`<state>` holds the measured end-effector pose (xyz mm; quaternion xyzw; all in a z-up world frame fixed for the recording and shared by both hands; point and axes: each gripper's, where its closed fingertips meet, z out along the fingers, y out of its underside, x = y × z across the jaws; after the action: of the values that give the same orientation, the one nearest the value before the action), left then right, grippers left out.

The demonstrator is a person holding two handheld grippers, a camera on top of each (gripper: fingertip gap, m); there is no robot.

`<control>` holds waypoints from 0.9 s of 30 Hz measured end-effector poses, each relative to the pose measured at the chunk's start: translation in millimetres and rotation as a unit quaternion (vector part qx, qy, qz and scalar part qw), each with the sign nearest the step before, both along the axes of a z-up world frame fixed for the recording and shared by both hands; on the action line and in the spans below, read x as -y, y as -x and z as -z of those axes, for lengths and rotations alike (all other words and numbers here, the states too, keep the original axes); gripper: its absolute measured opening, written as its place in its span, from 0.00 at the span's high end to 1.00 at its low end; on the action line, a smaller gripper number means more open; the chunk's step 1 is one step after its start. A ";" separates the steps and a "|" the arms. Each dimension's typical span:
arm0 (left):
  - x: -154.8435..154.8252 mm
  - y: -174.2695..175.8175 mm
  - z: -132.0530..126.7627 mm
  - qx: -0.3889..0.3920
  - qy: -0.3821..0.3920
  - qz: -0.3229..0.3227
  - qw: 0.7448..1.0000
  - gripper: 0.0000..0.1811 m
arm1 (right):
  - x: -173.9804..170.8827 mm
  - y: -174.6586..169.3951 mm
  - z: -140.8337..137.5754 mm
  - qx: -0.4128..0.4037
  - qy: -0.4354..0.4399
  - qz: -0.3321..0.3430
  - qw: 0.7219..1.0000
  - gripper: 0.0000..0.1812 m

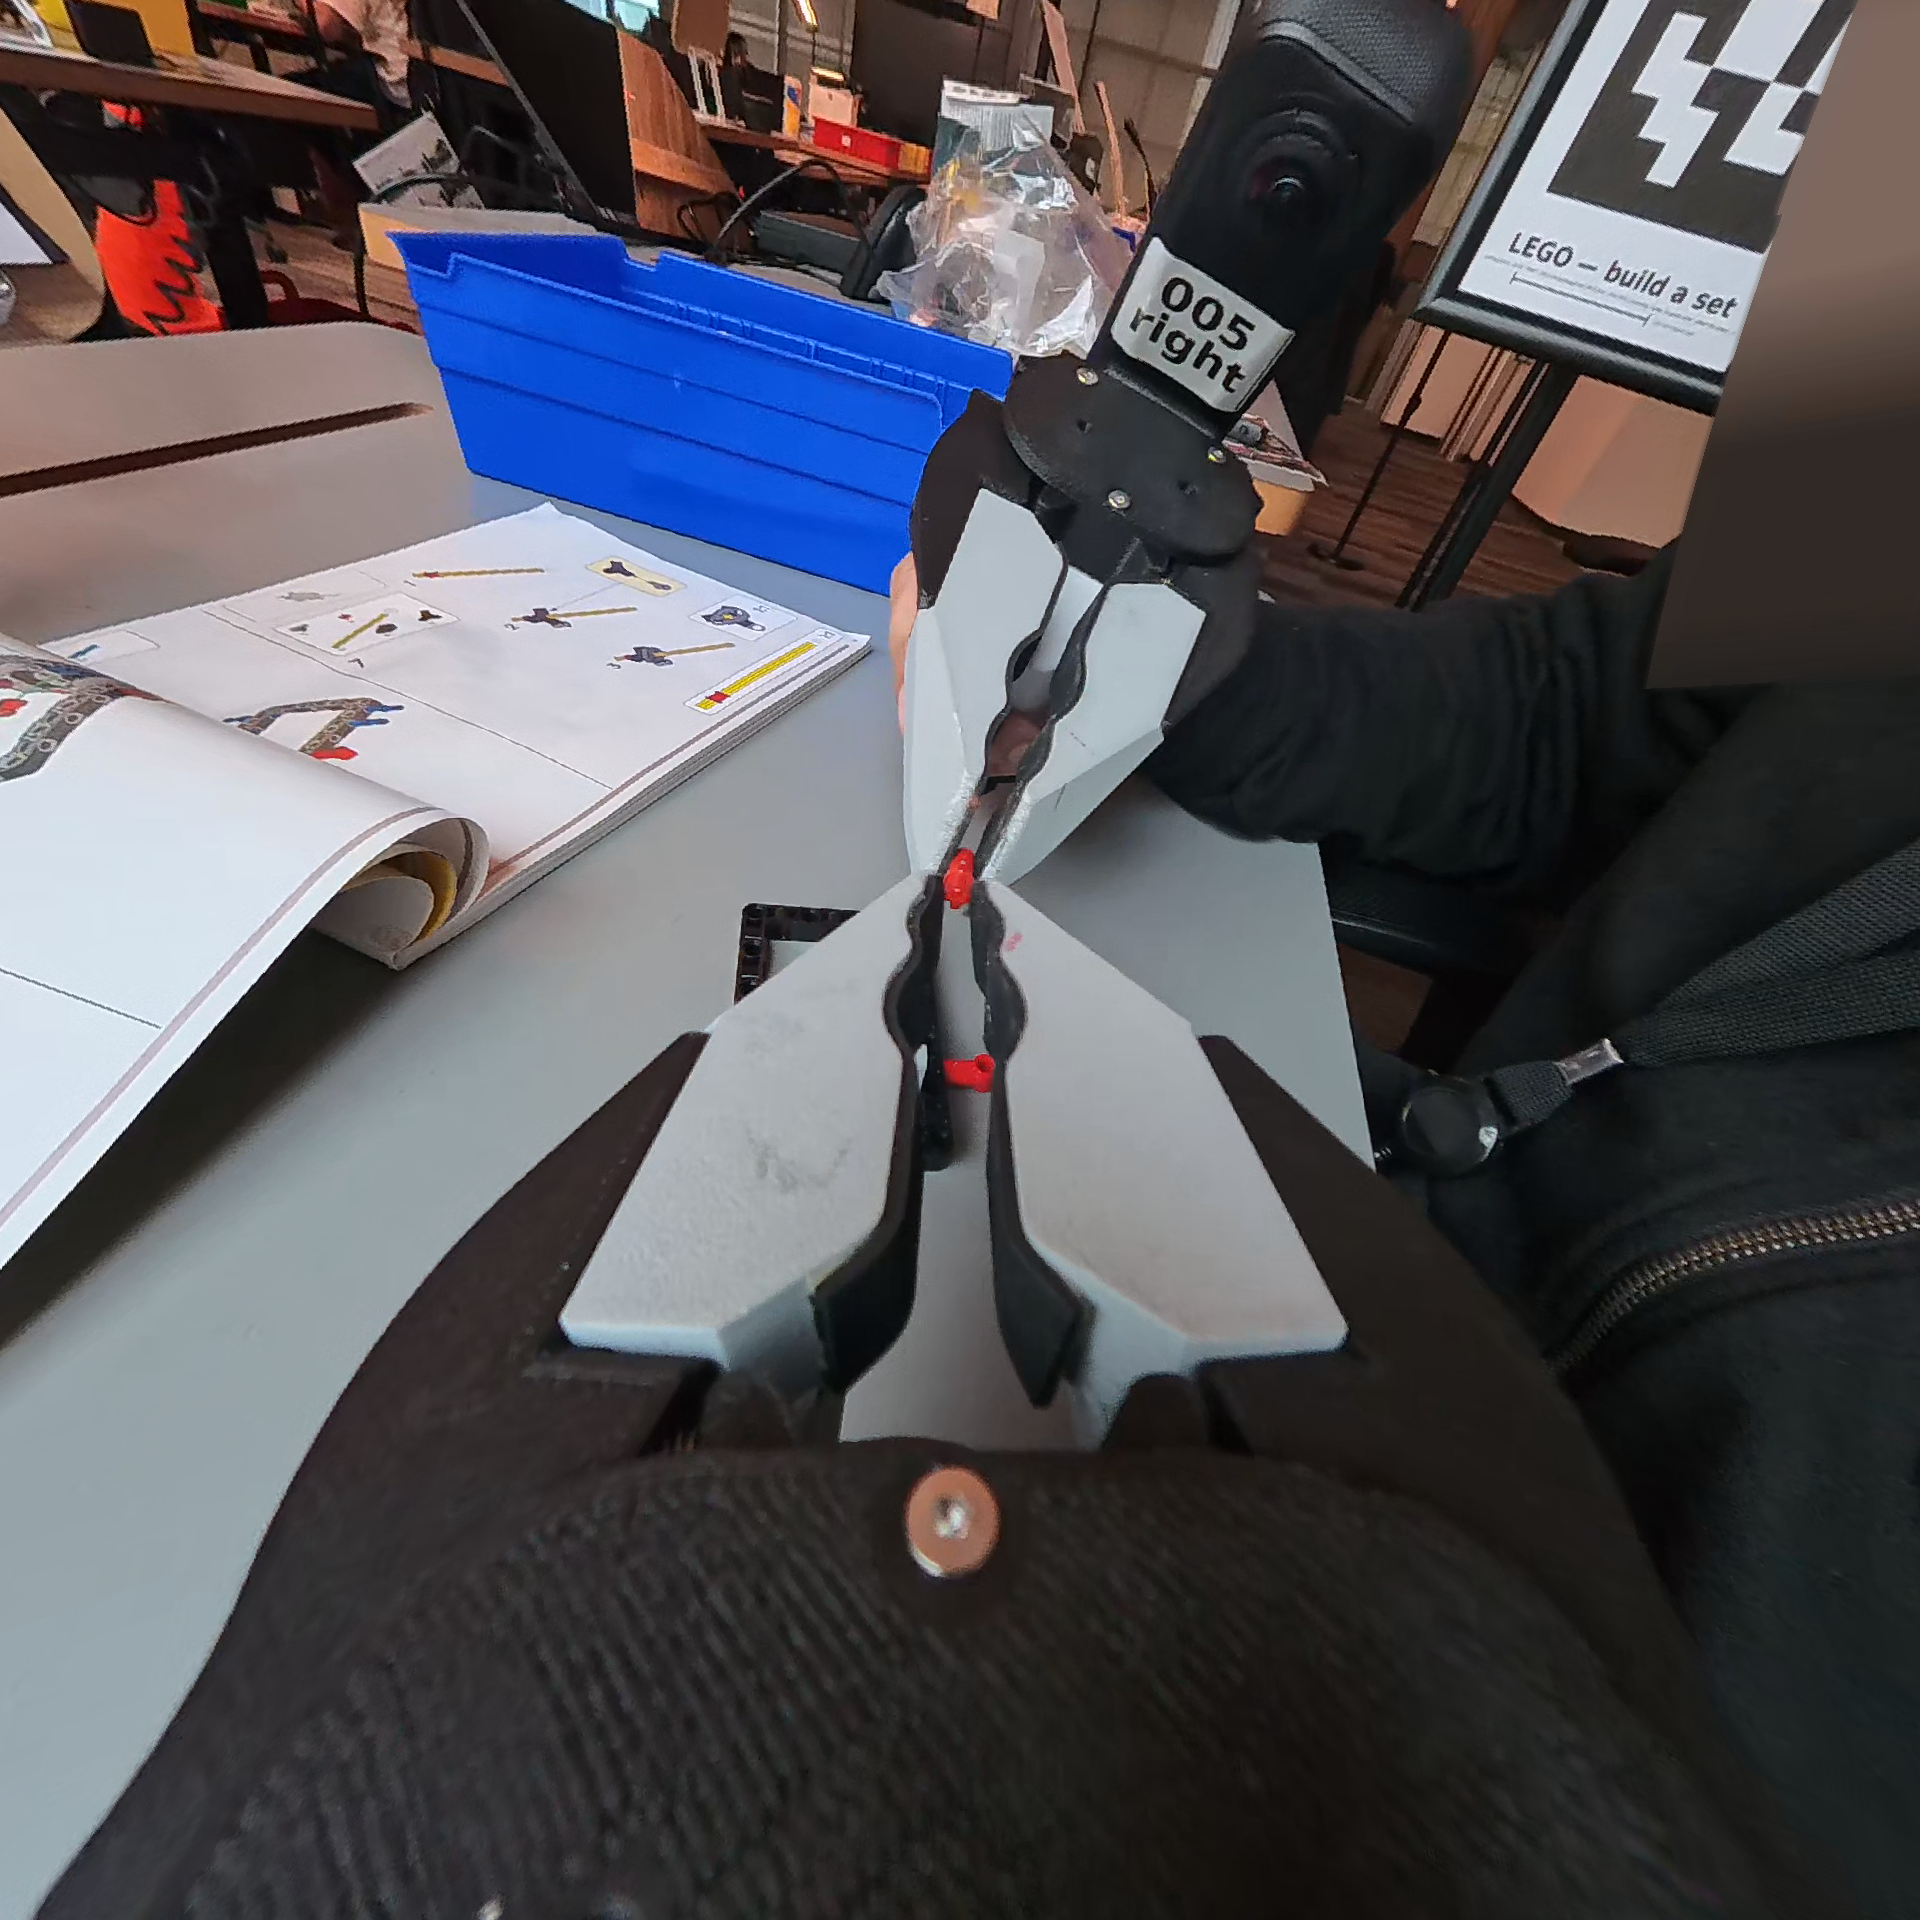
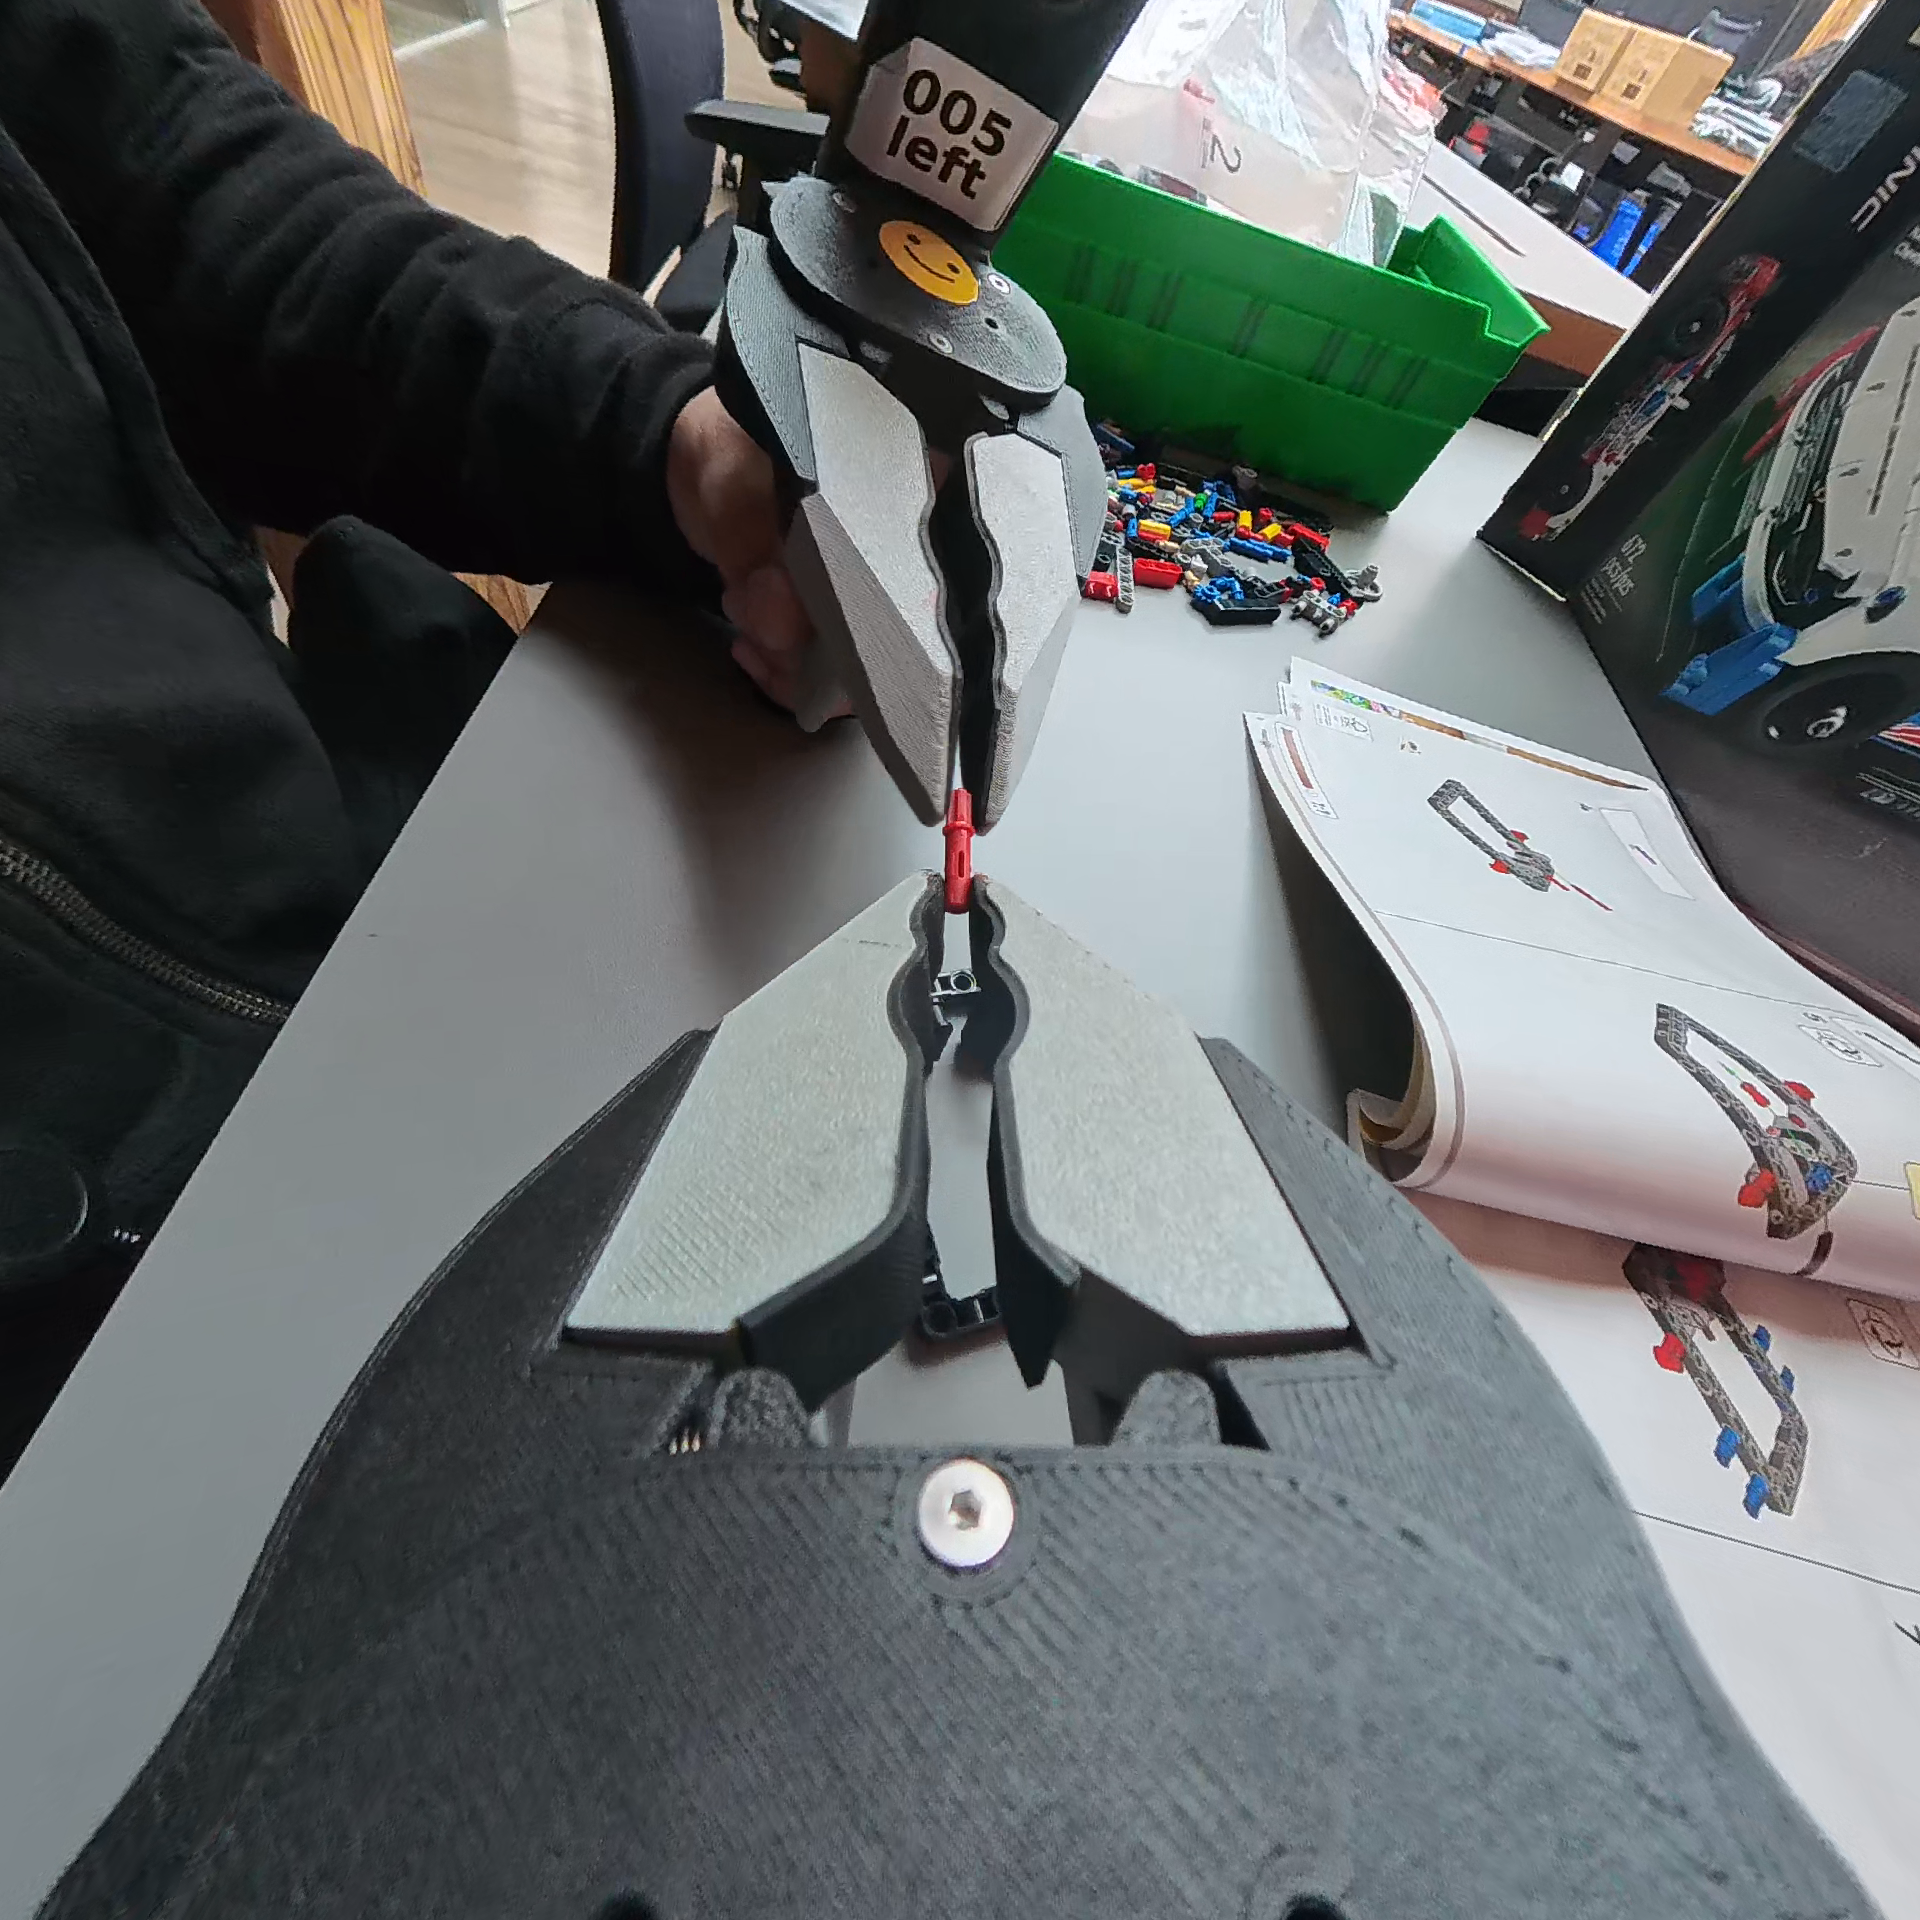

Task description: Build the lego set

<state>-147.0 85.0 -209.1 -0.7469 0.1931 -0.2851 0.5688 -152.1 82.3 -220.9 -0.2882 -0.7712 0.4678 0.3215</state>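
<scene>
A blue bin (image 1: 707, 384) sits at the back of the grey desk (image 1: 260, 1091). A clear crinkly bag (image 1: 997, 249) pokes up just behind it. A sign (image 1: 1621, 177) in a black frame stands on a thin stand to the right. An orange cone (image 1: 156, 249) is far off on the floor. In the other view, a black chair (image 2: 665, 156) stands past the desk edge, on a wood floor (image 2: 499, 114).
</scene>
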 end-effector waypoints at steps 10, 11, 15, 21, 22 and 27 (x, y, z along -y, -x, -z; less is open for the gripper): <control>0.4 0.4 -1.0 0.002 -0.003 0.000 1.000 0.99 | 0.5 0.5 -2.6 0.005 0.029 -0.006 1.000 0.99; 0.8 0.2 -1.5 0.002 -0.005 0.000 1.000 0.99 | 0.9 0.4 -3.4 0.004 0.034 -0.009 0.999 0.99; 1.2 0.5 -2.3 0.003 -0.008 -0.001 1.000 0.99 | 3.1 0.7 -6.9 -0.001 0.049 -0.015 0.999 0.98; 0.8 -0.6 -0.7 -0.003 -0.006 0.000 1.000 0.98 | 3.5 1.2 -8.6 -0.004 0.051 -0.013 0.999 0.99; 0.8 -0.6 -0.7 -0.002 -0.005 0.000 1.000 0.99 | 3.4 1.2 -8.6 -0.004 0.050 -0.013 0.999 0.99; -0.7 0.4 0.6 0.001 0.003 -0.002 1.000 0.98 | 1.8 1.7 -7.8 -0.003 0.044 -0.008 0.999 0.99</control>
<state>-147.5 85.7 -209.7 -0.7486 0.1905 -0.2852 0.5675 -153.8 80.5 -213.0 -0.2945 -0.7514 0.5044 0.3068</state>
